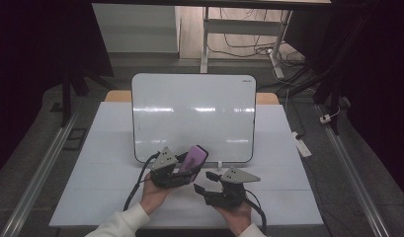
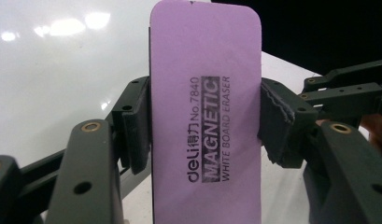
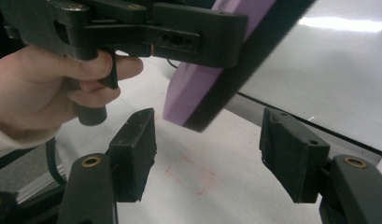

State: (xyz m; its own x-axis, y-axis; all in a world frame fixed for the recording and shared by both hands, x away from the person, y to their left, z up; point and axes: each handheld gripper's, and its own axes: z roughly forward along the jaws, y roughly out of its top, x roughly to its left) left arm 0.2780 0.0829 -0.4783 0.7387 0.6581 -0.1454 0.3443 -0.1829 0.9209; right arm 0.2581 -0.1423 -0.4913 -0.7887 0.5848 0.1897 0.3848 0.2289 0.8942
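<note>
In the high view, the left tool (image 1: 185, 170) grips a purple eraser (image 1: 193, 158) at the near edge of the whiteboard (image 1: 193, 116) on the table (image 1: 105, 187). The left gripper view shows its pads pressing both eraser sides. In the right gripper view, the right tool (image 3: 207, 154) gapes, released, just beneath the eraser.

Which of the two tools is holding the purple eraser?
The left tool: its pads clamp the purple whiteboard eraser by its two long edges. The right tool stands open just below the eraser, with nothing between its pads.
</note>
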